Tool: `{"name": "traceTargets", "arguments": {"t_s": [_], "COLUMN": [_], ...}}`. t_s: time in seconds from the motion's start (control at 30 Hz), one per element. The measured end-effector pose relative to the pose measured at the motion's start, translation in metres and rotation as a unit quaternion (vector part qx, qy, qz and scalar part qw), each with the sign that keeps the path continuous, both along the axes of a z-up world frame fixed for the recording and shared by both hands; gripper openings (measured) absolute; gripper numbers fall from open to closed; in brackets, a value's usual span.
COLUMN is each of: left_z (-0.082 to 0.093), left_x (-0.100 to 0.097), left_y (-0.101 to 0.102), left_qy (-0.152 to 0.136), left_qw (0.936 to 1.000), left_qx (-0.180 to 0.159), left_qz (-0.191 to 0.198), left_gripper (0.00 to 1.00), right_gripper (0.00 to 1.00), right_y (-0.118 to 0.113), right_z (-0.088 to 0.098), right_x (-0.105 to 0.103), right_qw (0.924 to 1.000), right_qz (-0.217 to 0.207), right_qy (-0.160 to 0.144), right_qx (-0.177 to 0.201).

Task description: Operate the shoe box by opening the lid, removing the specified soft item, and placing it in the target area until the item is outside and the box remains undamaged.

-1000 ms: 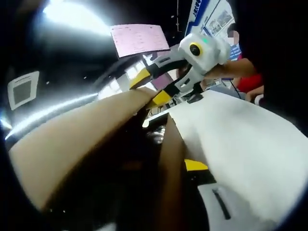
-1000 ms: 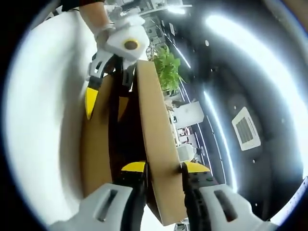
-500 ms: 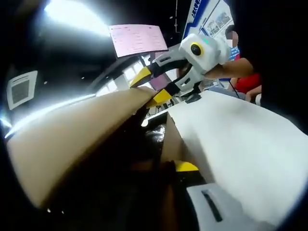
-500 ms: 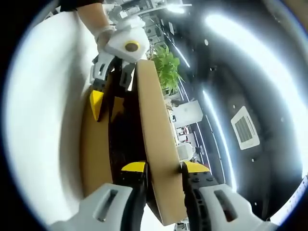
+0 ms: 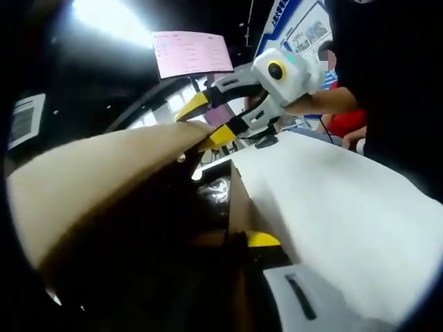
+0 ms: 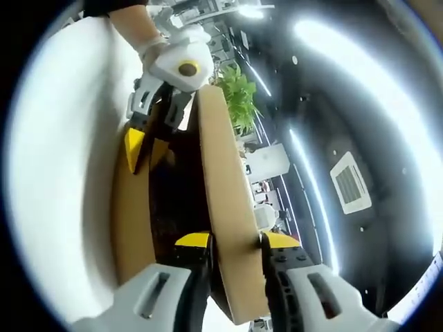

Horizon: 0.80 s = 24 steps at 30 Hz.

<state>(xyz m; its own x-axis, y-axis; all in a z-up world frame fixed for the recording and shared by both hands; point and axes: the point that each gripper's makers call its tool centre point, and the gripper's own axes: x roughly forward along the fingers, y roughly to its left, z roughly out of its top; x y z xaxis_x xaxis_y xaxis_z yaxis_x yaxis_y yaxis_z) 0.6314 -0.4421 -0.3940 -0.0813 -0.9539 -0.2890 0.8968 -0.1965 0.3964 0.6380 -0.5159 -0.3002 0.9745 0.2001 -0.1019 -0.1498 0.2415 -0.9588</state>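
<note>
1. The brown cardboard lid [image 6: 225, 207] of the shoe box is pinched between the yellow-tipped jaws of the right gripper [image 6: 234, 241], one tip on each face of the panel, so those jaws are closed down to the board's thickness. The same grip is seen from the other side in the left gripper view, where the right gripper [image 5: 208, 126] bites the lid's far edge [image 5: 104, 180].

2. The key relation: the lid's long axis runs straight away from the right jaws, up the right gripper view, with the box's dark inside [image 6: 176, 187] gaping to its left. So the lid is already lifted partway, judged from that gap.

3. The left gripper [image 6: 144, 149] is seen at the far end of the opening, on the box wall [image 6: 131, 228], so it looks like the nearer one for reaching in. Its yellow tips sit a little apart with nothing clearly between them, so fairly narrow and empty is the guess; in its own view only one tip [image 5: 261, 239] can be made out.

4. The soft item can't be made out. Something shiny and crinkly [image 5: 214, 190] is glimpsed in the shadow, but what it is can't be told.

5. The box rests on a white table [image 5: 346, 207].
</note>
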Motion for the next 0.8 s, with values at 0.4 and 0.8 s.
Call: {"name": "traceTargets", "arguments": {"t_s": [0.4, 0.8], "left_z": [-0.0003, -0.0006], "left_x": [0.0013, 0.0003], "left_y": [-0.0008, -0.0004], "left_qy": [-0.001, 0.014], "left_qw": [1.0, 0.9999], "left_qx": [0.002, -0.007], "left_qz": [0.007, -0.002], "left_gripper": [0.06, 0.06], "right_gripper": [0.27, 0.28], "right_y": [-0.0011, -0.0085], "right_z": [0.0024, 0.009], "right_x": [0.0019, 0.0036], "right_qw": [0.9998, 0.9991], "right_qz": [-0.007, -0.022], "right_qy": [-0.007, -0.023], "right_qx": [0.017, 0.029]}}
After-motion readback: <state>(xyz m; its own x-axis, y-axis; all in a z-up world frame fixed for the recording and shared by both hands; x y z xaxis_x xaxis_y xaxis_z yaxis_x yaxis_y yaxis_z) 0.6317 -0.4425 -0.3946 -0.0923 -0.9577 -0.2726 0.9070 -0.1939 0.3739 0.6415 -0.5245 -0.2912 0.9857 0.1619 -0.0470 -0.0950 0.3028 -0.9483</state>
